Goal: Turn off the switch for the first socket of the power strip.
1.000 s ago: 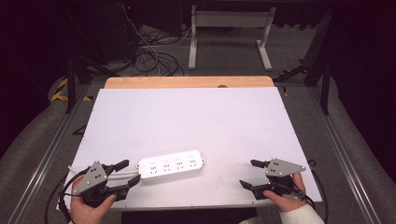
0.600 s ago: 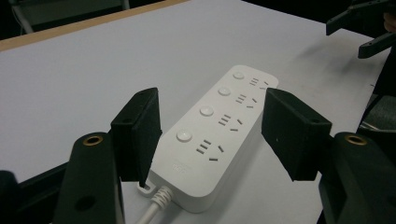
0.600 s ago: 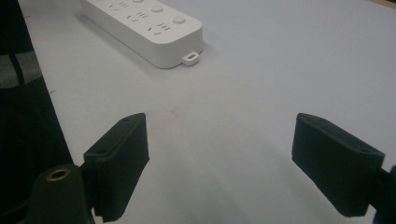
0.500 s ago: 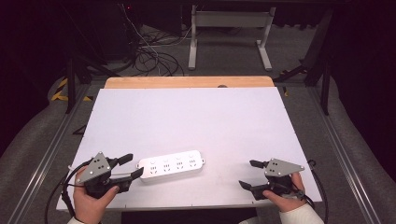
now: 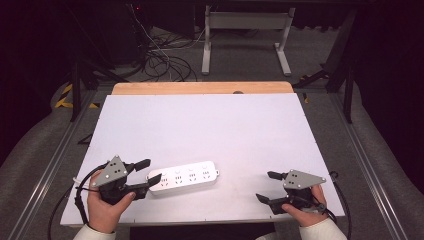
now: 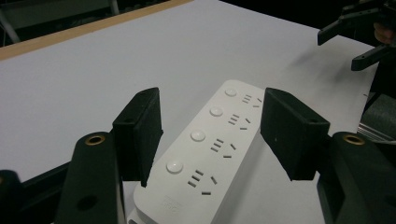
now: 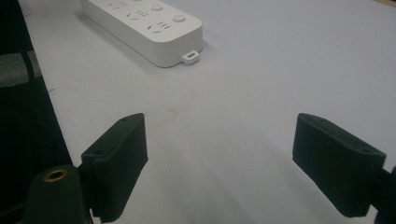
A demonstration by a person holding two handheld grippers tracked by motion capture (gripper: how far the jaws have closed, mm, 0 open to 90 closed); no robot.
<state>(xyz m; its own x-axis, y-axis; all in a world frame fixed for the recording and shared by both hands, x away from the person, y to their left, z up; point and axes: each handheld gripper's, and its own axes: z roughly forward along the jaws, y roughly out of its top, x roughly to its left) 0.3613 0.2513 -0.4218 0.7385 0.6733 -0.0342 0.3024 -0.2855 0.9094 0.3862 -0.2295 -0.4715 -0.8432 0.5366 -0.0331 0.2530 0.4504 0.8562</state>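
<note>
**Strip straddled, not yet gripped**

We find the power strip (image 5: 184,176) lying flat on the worktop (image 5: 210,125), sockets up, toward the near edge and left of centre, its long axis running roughly left to right. Our left gripper (image 5: 145,173) has its spread jaws set either side of the strip's left end; in the left gripper view the strip (image 6: 210,144) runs away between the two pads with a gap on each side, so nothing is pinched. The jaws have just been closing a little around that end. We judge the approach to be done, while the clamp and whatever comes after it are still ahead.

Our right gripper (image 5: 267,186) sits well apart at the near right, jaws wide and holding nothing, pointing toward the strip's far end with its small hanging tab (image 7: 190,56).

Room is generous: the white surface is bare beyond and to the right of the strip. The tight side is the near edge, just behind both hands, and the left edge lies not far from the left hand (image 5: 105,207). A wooden strip (image 5: 200,88) borders the far side.
</note>
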